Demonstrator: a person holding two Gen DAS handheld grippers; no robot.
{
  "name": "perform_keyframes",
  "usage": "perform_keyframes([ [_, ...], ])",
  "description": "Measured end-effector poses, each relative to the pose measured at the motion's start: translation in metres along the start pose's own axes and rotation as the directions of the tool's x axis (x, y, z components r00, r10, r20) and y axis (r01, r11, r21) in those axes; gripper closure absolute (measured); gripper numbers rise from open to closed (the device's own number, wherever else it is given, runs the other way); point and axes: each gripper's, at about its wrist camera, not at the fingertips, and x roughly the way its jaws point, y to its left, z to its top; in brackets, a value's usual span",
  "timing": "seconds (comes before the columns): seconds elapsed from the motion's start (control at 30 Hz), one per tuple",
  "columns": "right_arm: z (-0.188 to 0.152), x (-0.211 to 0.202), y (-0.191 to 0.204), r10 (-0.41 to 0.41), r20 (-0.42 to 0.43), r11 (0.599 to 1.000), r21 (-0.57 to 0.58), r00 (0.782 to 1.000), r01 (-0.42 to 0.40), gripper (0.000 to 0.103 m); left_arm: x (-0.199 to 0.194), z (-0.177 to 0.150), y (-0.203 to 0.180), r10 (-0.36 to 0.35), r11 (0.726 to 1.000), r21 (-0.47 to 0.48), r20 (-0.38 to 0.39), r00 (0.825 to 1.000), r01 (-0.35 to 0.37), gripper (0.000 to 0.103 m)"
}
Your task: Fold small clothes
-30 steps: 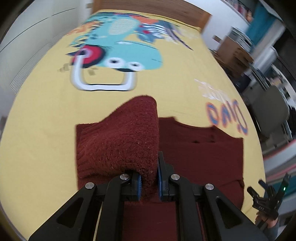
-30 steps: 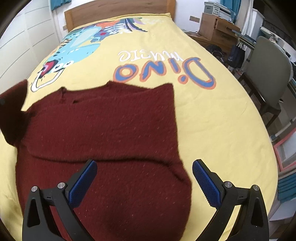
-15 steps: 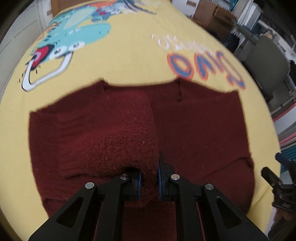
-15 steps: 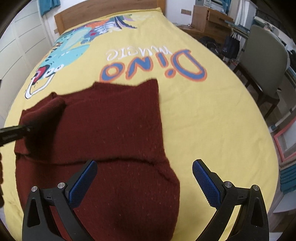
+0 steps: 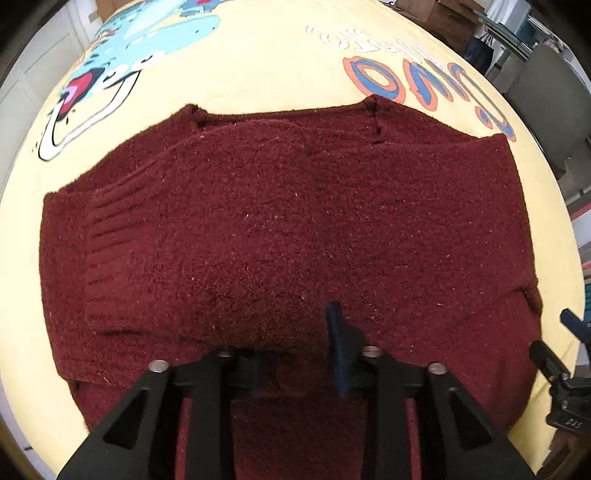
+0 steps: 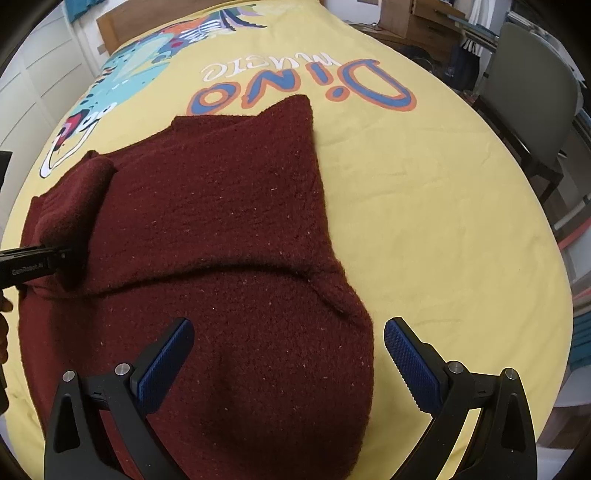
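A dark red knitted sweater (image 5: 388,229) lies flat on the yellow bedspread (image 5: 258,74), its right sleeve folded in over the body (image 6: 221,206). The left sleeve (image 5: 199,236) now lies folded across the chest, ribbed cuff side at the left. My left gripper (image 5: 299,354) points steeply down at the sleeve's near end. Its jaws are opening, the fabric still lies between them, and the right pad (image 5: 335,343) stands clear of the knit. My right gripper (image 6: 288,350) hovers wide open over the sweater's lower right part, holding nothing.
The bedspread (image 6: 424,221) carries a dinosaur print and "Dino" lettering (image 6: 306,88) beyond the sweater. A grey chair (image 6: 528,85) and wooden furniture (image 6: 417,18) stand off the bed's right side. A wooden headboard (image 6: 155,14) is at the far end.
The left gripper carried the lifted sleeve down and across, laid it on the sweater's body, and its jaws parted. The right gripper sank a little, staying open.
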Motion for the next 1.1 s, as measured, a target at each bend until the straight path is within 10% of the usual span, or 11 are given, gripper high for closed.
perform_keyframes([
  [0.2,0.000,-0.003,-0.002,0.001,0.007,1.000,0.001,1.000,-0.001,0.001,-0.008,-0.002,0.001,-0.024,1.000,0.002,-0.031,0.999,0.024,0.006],
  [0.73,-0.002,-0.002,0.015,0.013,-0.002,0.999,-0.035,1.000,-0.013,0.000,-0.058,-0.051,0.109,0.116,0.991,0.065,-0.021,0.993,-0.115,0.001],
  [1.1,0.002,0.004,0.046,0.017,-0.021,0.996,-0.091,1.000,-0.018,0.000,-0.021,-0.067,0.180,0.092,0.990,-0.104,-0.047,0.995,-0.096,0.006],
])
